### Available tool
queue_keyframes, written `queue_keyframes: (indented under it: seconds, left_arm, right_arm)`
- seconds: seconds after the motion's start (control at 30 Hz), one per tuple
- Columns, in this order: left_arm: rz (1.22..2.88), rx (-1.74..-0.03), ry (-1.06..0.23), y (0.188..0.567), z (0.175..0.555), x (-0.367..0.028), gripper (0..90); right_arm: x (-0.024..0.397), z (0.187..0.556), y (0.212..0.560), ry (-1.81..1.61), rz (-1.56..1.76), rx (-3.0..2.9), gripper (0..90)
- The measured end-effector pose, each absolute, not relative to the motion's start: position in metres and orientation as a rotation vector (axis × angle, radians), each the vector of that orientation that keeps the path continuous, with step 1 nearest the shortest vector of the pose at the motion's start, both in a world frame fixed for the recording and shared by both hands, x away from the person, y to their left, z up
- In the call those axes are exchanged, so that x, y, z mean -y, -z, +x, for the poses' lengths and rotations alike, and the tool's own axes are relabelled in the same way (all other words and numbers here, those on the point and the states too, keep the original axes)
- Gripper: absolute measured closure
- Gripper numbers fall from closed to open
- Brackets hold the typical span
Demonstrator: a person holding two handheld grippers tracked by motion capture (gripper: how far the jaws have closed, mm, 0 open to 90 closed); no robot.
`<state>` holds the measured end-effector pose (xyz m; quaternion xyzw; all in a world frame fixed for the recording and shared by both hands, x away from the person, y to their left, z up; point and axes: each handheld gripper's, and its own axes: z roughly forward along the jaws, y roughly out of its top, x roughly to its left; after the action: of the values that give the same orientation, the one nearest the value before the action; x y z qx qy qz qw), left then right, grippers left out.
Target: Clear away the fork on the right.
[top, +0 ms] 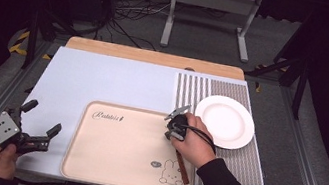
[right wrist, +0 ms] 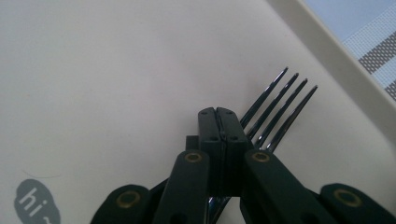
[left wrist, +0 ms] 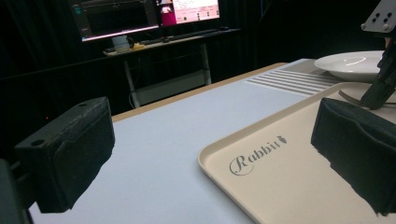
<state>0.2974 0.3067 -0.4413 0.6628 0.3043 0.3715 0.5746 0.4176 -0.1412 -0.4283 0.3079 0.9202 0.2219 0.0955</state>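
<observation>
The right gripper (top: 176,125) is hovering low over the upper right part of the beige tray (top: 105,163), and in the right gripper view its jaws are pressing flat together around the neck of a fork (right wrist: 275,109), whose four tines are fanning out past the jaw tips just above the tray's surface; the grip is sitting close to the tines, probably so the head stays steady while the brown handle (top: 183,171) is trailing back under the person's right hand (top: 194,145) towards the rabbit drawing (top: 170,172). Whether the tines are touching the tray or hanging just clear of it cannot be told. The fork is being held near the tray's right rim, on the side facing the white plate (top: 224,121), which is resting on the striped mat (top: 247,159) just beside the tray, so a fair guess is that the fork is travelling between tray and plate, though nothing says which way. The left gripper (top: 39,133) is waiting well apart at the table's near left corner, off the tray, its jaws spread wide and gripping nothing; in the left gripper view the two black pads (left wrist: 65,154) are framing the blue table top (left wrist: 159,140) and the tray's "Rabbit" lettering (left wrist: 257,151), which suggests it is being kept out of the way and pointed at the work rather than taking part in it
</observation>
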Motion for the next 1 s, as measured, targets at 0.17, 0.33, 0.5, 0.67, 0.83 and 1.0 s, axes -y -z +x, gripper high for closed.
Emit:
queue_keyframes:
  seconds: [0.17,0.33,0.5,0.67,0.83,1.0]
  left_arm:
    - [1.551,-0.717,-0.866,0.442,0.297,-0.306,0.3]
    - [1.554,-0.717,-0.867,0.442,0.298,-0.306,0.3]
    - [1.555,-0.718,-0.868,0.442,0.298,-0.306,0.3]
    - [1.552,-0.72,-0.865,0.442,0.298,-0.306,0.3]
    - [1.552,-0.72,-0.866,0.442,0.298,-0.306,0.3]
    - [1.553,-0.72,-0.865,0.442,0.298,-0.306,0.3]
  right_arm:
    - [0.148,0.42,0.428,-0.652,0.948,-2.702,90.0]
    - [0.155,0.422,0.428,-0.644,0.973,-2.689,90.0]
    - [0.163,0.425,0.428,-0.643,1.0,-2.671,90.0]
    - [0.167,0.426,0.428,-0.636,1.009,-2.663,90.0]
    - [0.171,0.427,0.427,-0.629,1.03,-2.65,90.0]
    - [0.176,0.428,0.427,-0.622,1.048,-2.644,90.0]
